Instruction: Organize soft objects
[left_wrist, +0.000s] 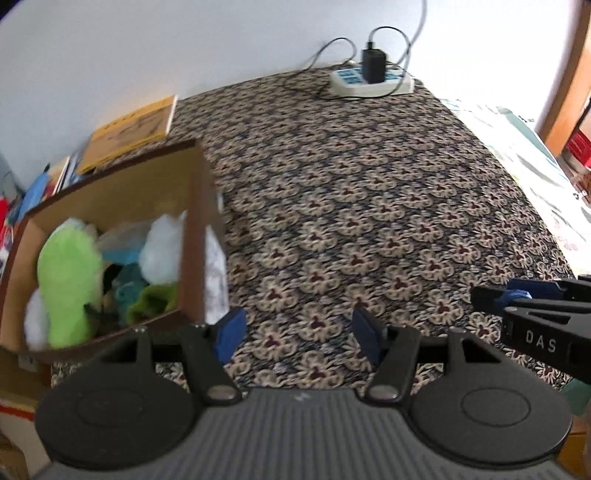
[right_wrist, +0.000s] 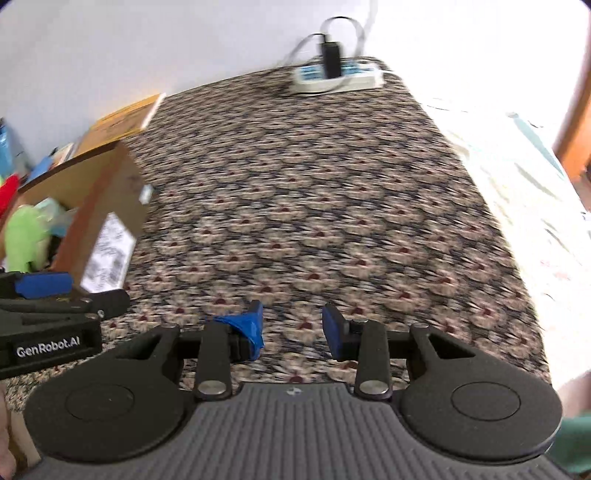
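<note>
Both handheld tools hover with nothing between their fingers above a bench draped in floral-patterned cloth (left_wrist: 369, 206): the left tool (left_wrist: 299, 338) spread wide, the right tool (right_wrist: 291, 326) parted. Soft toys, among them a lime-green plush (left_wrist: 68, 280) and white stuffing (left_wrist: 162, 251), fill the open brown cardboard box (left_wrist: 194, 236) at the bench's left edge.

Home room, patterned tablecloth (left_wrist: 351, 192), power strip (left_wrist: 369, 79), books (left_wrist: 129, 129), bedding (left_wrist: 535, 166)
</note>
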